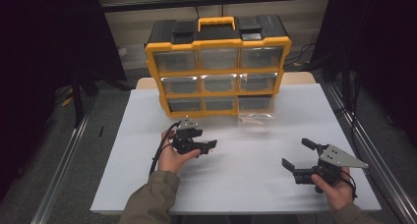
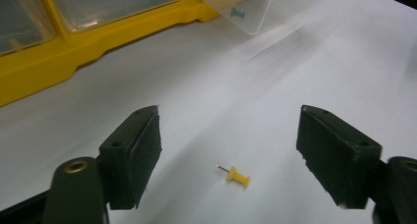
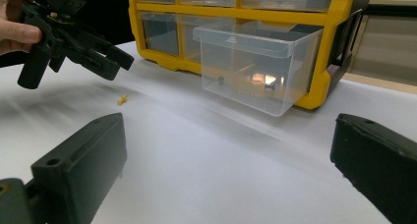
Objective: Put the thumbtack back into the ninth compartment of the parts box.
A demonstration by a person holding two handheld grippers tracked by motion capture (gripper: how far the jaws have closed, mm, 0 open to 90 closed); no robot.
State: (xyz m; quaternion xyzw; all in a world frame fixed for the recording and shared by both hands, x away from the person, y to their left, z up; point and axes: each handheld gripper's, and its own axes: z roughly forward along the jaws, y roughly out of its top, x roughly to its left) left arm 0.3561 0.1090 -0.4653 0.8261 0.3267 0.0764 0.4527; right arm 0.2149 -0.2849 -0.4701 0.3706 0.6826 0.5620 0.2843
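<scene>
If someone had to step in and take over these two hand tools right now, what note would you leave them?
Left tongs: open, hovering just over the yellow pushpin, holding nothing.
Right tongs: open, empty, off to the right above the table.
Pushpin: lying on its side on the white table, in front of the yellow drawer cabinet.
Clear drawer: pulled out at the cabinet's bottom right, a few pins inside.
Done: drawer is out. Left, probably: pick up the pin, drop it in the drawer, slide the drawer shut.
</scene>
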